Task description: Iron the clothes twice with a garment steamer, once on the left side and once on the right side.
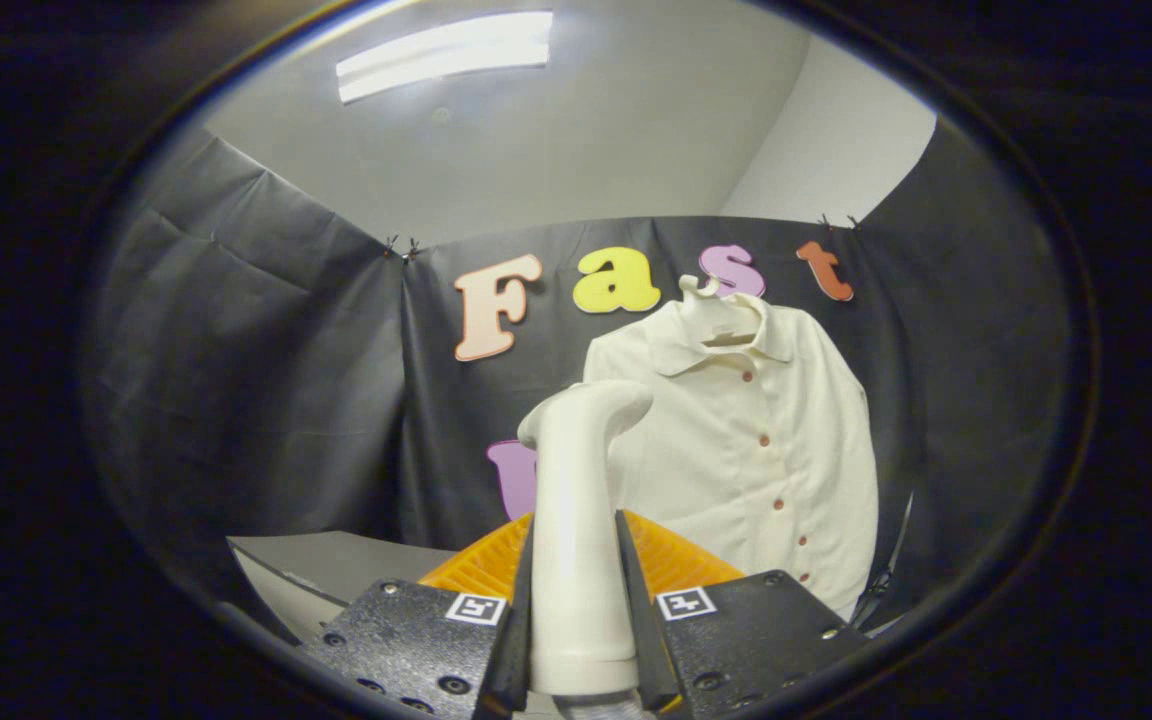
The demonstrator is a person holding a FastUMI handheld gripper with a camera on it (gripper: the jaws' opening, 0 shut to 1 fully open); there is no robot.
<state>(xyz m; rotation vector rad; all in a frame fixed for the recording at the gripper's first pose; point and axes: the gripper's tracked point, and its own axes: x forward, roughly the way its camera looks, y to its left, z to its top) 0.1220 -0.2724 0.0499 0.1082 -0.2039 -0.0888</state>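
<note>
Gripper [577, 600] clamping the white garment steamer [576, 520] upright, its two fingers pressing on either side of the handle.

Left to right: a grey table surface [336, 565] is lying low beside the left finger; an orange ribbed tray or basket [481, 570] is sitting just beyond the fingers, behind the steamer, and its contents are hidden. The steamer is standing between the fingers with its long axis running up and away from them, its rounded head [591, 405] bending over toward the right, toward the shirt. The cream button-front shirt [766, 450] is hanging on a white hanger [716, 300] against the black cloth wall, beyond the fingers and to the right of the steamer head, well apart from it, collar up and button placket facing the gripper.
</note>
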